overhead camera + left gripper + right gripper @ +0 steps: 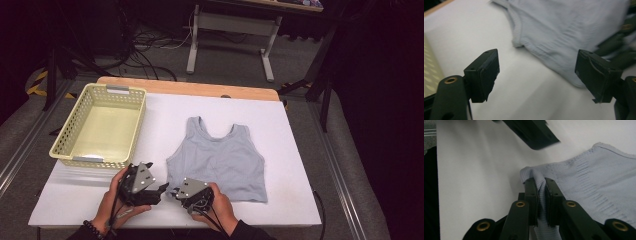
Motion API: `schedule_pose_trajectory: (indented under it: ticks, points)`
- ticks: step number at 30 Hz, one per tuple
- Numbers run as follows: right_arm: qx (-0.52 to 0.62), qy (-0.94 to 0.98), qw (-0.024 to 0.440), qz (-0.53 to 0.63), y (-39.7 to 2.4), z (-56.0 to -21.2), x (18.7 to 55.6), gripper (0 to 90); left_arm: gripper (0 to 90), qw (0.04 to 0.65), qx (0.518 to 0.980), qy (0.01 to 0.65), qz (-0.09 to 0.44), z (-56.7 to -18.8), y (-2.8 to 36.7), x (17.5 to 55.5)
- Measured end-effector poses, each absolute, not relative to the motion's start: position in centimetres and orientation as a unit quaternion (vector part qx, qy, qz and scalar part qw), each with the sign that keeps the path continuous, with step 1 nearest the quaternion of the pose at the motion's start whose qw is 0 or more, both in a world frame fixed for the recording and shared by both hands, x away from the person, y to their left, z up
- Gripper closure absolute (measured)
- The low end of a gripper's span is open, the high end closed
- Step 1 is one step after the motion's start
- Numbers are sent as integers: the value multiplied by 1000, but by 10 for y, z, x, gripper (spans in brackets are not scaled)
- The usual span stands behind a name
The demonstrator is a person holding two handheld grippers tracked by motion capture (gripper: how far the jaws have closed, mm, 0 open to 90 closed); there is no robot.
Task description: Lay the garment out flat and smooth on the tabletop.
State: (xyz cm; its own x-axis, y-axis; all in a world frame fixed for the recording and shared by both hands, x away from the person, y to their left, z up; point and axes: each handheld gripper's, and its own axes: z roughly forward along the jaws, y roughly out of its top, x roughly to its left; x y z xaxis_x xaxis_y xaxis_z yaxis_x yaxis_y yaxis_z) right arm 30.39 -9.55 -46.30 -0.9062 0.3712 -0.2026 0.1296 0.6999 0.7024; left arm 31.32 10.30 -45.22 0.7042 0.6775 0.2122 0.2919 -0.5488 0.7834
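Observation:
A pale blue-grey tank top (215, 160) lies flat on the white table (300, 200), neckline away from me. My right gripper (175, 192) is at the top's lower left corner. In the right gripper view it (541, 182) is shut on a pinched fold of the hem (534, 173), with the rest of the top (599, 177) spread to the right. My left gripper (162, 189) sits just left of that corner. In its own view it (537, 72) stands wide open over bare table, the top's corner (554, 32) lying just beyond the jaws.
A pale yellow perforated basket (85, 161) stands at the table's left, with nothing in it. Its side also shows as the basket (429, 67) in the left gripper view. Beyond the table's wooden far edge (200, 89) are cables and desk legs.

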Motion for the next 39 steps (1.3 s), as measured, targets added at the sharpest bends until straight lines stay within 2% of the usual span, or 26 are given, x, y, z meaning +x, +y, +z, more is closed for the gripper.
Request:
schedule_pose_trajectory:
  ticks: [6, 9, 11, 15, 17, 18, 21, 23, 26, 39]
  points:
    - [155, 897, 177, 373, -100, -467, 297, 815, 224, 376, 839, 318, 229, -454, 85, 347]
    - [162, 896, 172, 376, -101, -467, 298, 813, 243, 359, 837, 341, 234, -460, 80, 363]
    - [163, 895, 172, 378, -101, -468, 298, 812, 286, 357, 836, 358, 214, -465, 80, 371]
    - [162, 894, 177, 379, -102, -469, 296, 811, 298, 353, 837, 374, 186, -468, 80, 379]
    - [164, 892, 179, 381, -102, -469, 295, 810, 362, 364, 839, 374, 157, -468, 81, 381]
    - [164, 892, 180, 381, -102, -469, 295, 811, 447, 373, 839, 371, 139, -468, 82, 382]
    - [163, 892, 180, 383, -103, -469, 295, 811, 575, 375, 841, 366, 132, -467, 81, 380]
    - [163, 891, 178, 384, -103, -469, 295, 815, 742, 376, 845, 358, 129, -467, 80, 378]
    - [157, 892, 178, 384, -103, -469, 296, 820, 796, 367, 851, 346, 148, -466, 78, 373]
    - [133, 890, 184, 396, -91, -461, 291, 829, 806, 351, 853, 338, 186, -452, 94, 362]
